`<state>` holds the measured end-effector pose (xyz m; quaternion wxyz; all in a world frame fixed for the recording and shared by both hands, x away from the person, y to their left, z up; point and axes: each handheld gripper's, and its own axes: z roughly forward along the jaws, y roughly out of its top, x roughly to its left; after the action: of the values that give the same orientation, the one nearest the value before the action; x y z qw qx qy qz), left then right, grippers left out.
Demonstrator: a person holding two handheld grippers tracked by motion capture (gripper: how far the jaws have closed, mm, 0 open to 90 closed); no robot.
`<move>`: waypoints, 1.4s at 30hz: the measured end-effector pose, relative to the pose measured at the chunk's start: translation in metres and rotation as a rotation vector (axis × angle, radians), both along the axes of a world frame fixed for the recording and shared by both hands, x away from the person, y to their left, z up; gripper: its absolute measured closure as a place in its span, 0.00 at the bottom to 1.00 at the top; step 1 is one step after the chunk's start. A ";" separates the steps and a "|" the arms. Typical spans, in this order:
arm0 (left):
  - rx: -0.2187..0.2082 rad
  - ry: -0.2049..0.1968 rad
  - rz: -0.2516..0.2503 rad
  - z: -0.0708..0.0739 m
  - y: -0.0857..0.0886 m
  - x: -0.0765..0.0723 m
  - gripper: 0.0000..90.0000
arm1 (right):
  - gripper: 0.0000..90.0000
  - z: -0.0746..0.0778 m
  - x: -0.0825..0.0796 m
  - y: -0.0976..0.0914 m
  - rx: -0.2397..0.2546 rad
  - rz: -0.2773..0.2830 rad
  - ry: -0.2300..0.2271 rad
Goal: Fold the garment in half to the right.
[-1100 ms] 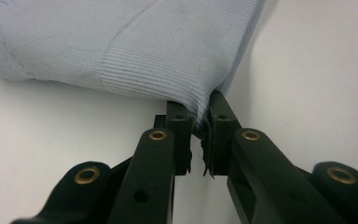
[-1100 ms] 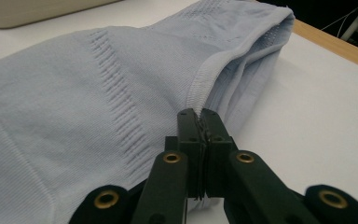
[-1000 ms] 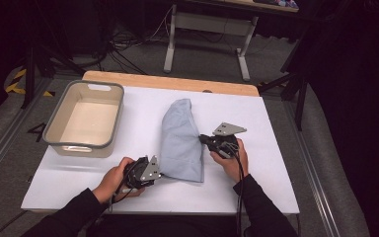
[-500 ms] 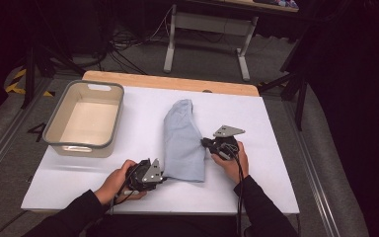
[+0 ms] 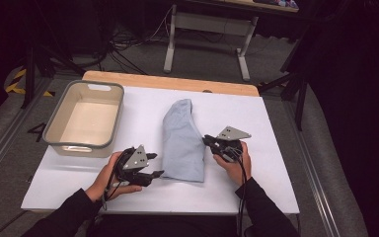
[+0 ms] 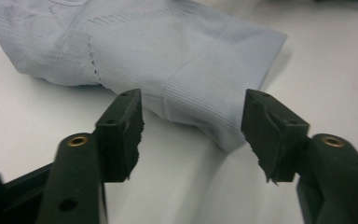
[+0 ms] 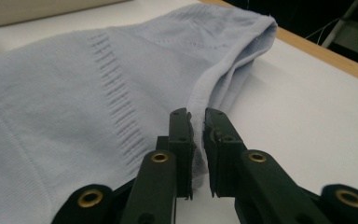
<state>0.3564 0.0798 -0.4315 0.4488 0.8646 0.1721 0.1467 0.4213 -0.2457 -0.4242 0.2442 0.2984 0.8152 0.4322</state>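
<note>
- The high view shows the light blue garment (image 5: 181, 140) folded long, lying in the middle of the frame on the white table (image 5: 276, 163), with a beige tub (image 5: 86, 118) at the upper left, well apart from it.
- The left gripper (image 5: 150, 165) sits at the garment's lower left corner; its own view shows the jaws wide, just opened, with the cloth's corner (image 6: 223, 135) beyond them and nothing between the pads.
- The right gripper (image 5: 208, 140) meets the garment's right edge; its view shows the jaws narrow, pinching the hem (image 7: 196, 100).
- Bare table lies to the right of the garment and along the bottom; a wooden strip (image 5: 177, 82) borders the far edge.
</note>
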 end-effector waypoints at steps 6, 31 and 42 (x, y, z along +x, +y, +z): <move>-0.032 0.036 0.046 -0.006 -0.014 0.016 0.38 | 0.86 0.000 -0.003 0.003 0.003 0.038 -0.011; 0.053 0.195 -0.025 -0.031 -0.025 0.036 0.76 | 0.80 -0.029 0.019 0.003 -0.041 0.004 0.136; 0.147 0.091 -0.039 -0.025 -0.030 0.024 0.87 | 0.79 -0.030 0.028 0.000 0.003 0.027 0.215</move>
<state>0.3809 0.0499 -0.4561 0.3787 0.9041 0.1641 0.1107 0.4493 -0.2462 -0.4546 0.1491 0.3324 0.8400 0.4020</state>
